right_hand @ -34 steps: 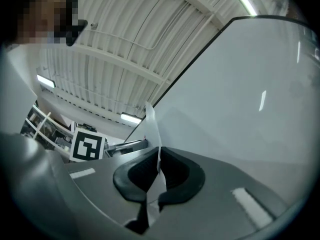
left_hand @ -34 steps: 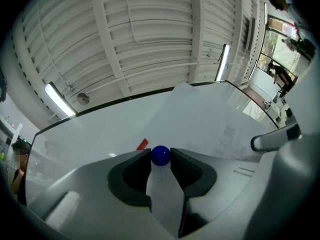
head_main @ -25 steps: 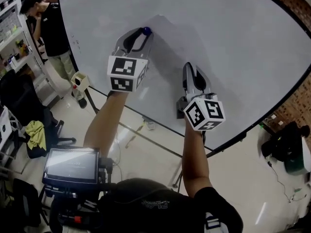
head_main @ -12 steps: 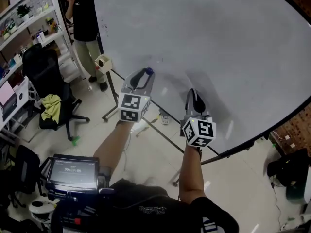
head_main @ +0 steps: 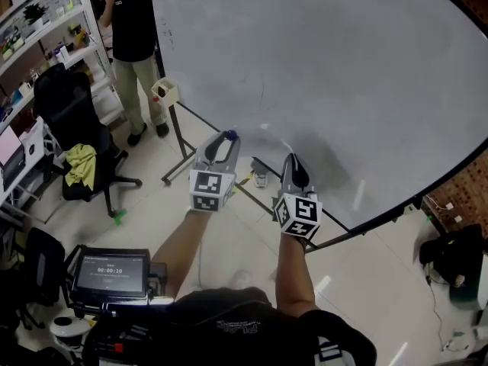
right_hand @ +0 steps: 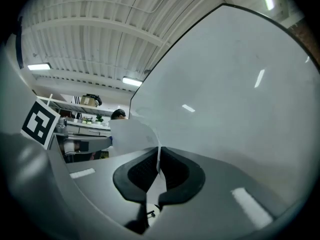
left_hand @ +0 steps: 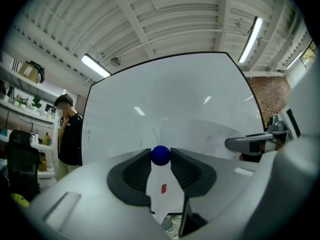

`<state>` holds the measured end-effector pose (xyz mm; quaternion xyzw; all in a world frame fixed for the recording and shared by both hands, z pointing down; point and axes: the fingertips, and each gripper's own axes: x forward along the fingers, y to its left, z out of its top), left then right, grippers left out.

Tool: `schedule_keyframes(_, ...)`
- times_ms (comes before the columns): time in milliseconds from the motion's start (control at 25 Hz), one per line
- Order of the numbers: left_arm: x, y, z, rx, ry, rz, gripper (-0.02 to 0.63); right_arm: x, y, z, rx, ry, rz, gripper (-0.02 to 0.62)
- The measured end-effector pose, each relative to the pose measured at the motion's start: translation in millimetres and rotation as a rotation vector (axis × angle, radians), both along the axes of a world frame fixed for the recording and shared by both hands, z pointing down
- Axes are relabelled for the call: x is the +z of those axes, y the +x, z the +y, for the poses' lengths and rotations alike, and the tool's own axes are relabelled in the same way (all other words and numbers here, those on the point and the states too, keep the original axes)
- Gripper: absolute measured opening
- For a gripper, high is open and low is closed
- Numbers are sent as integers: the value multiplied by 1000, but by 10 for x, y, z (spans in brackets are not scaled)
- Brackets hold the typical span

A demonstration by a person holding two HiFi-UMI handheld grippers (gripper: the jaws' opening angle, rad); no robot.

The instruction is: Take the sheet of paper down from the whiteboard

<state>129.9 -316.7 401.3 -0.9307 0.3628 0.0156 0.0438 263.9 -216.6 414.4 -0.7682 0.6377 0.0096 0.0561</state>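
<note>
The big whiteboard [head_main: 343, 67] fills the upper right of the head view. My left gripper [head_main: 228, 138] is shut on a round blue magnet [left_hand: 160, 155], pinched at its fingertips. My right gripper [head_main: 294, 161] is shut on the edge of the white sheet of paper [right_hand: 131, 133]. The sheet curves away leftward toward the left gripper. In the left gripper view the sheet [left_hand: 210, 136] shows pale in front of the board, with the right gripper [left_hand: 249, 143] at its far end. Both grippers are low, in front of the board's bottom edge.
A person [head_main: 126, 21] stands at the board's left end by shelves [head_main: 46, 44]. A black office chair [head_main: 65, 105] with a yellow cloth is at the left. The board's stand legs [head_main: 183, 147] cross the floor. A screen [head_main: 110, 271] sits near my waist. A dark bag [head_main: 454, 254] lies at the right.
Both grippers have come down from the board's face to near its bottom edge, the left carrying the blue magnet and the right the sheet. The view has tipped toward the floor.
</note>
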Motion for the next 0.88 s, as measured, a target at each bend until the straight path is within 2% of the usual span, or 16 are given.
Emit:
schedule_keyframes(200,152,-293,185,55,-24,33,123,93,-291,92,16,-18,-17,14)
schedule_keyframes(400,365,-589,334,65,-67,33,123,257,-589,237,8,-63,-4,14)
schedule_keyframes(600,415,-1127,491,76,-58,34,123,328,-1176,463,8,-84,19,14)
schedule_keyframes(880,491,-1191,526,76,-83,38,123,468,-1245,509,13,-114,6,14)
